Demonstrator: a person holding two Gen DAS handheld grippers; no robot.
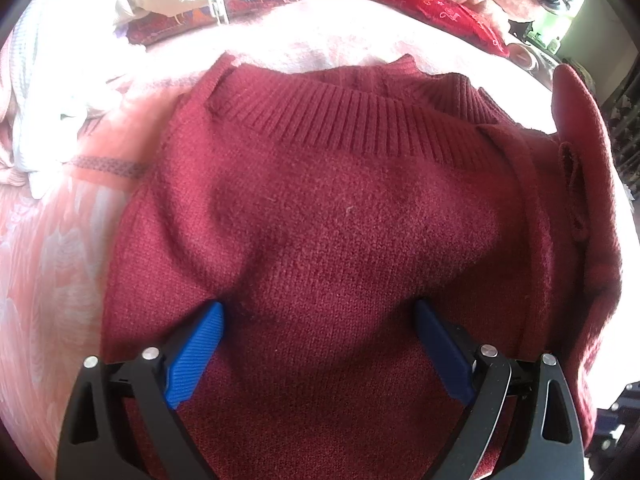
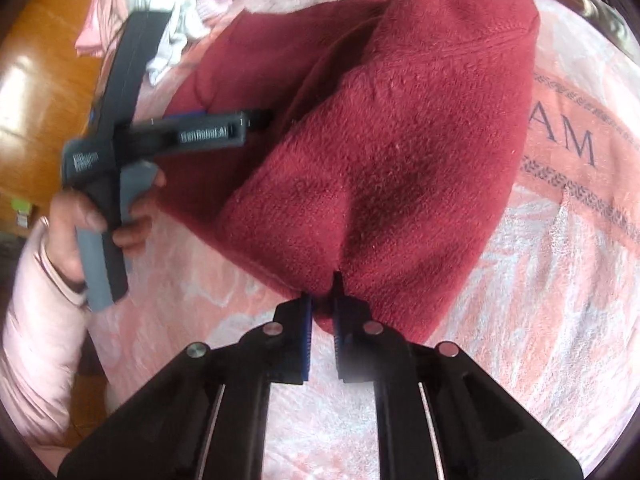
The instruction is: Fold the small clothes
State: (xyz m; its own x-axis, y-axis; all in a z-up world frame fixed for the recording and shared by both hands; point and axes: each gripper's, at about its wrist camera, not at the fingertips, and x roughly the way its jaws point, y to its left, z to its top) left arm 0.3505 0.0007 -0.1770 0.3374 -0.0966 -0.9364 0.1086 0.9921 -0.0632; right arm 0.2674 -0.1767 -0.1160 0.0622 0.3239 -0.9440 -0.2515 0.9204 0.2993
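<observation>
Both grippers have black arms with round silver screws and bumpy blue pads. The grey handle has blurry white writing. The person's sleeve looks pale pink and puffy.

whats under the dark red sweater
The dark red sweater lies on a pink patterned blanket, which shows all around its edges. Whatever sits directly beneath its middle is covered by the knit and cannot be seen.

One sweater, two tongs.
</observation>
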